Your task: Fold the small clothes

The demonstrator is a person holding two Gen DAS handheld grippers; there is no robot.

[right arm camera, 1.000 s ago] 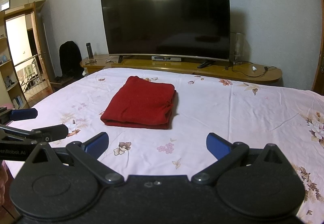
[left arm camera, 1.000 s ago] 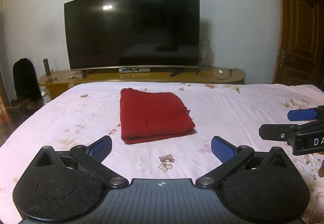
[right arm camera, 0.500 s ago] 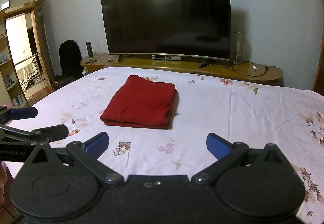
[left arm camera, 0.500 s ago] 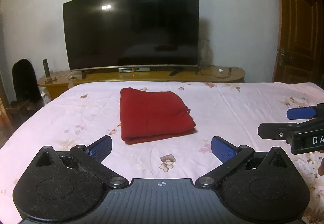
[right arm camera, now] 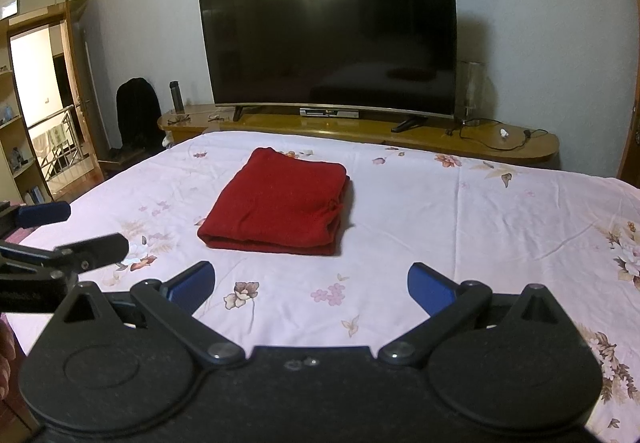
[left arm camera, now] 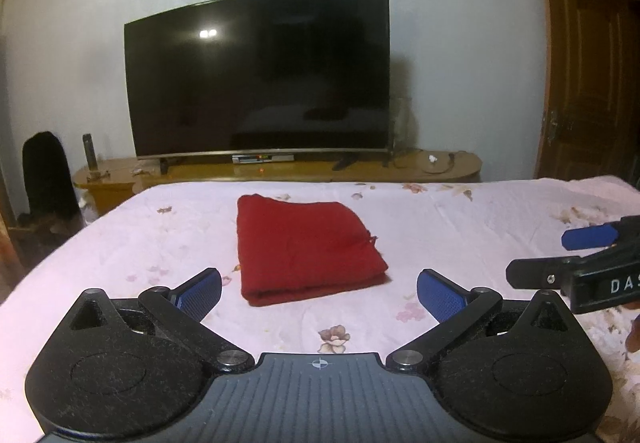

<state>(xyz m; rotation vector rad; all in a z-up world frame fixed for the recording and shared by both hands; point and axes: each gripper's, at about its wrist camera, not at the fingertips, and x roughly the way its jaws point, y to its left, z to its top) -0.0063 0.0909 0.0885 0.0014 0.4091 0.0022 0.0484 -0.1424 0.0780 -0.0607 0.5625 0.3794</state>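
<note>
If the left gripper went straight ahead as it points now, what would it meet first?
Probably the folded red garment, lying on the bedsheet directly ahead of the open left gripper; nothing stands between them, though depth is uncertain.

left gripper (left arm camera: 318, 293) tilted lower: television (left arm camera: 260, 73) sits lower in its view | right gripper (right arm camera: 310, 285): slight shift against the television

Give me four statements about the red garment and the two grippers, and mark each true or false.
1. The red garment lies folded on the floral bedsheet. True.
2. The left gripper is shut on the garment. False: its fingers are spread and hold nothing.
3. The right gripper is open, short of the garment. True.
4. The television shows a bright picture. False: its screen is dark.
</note>
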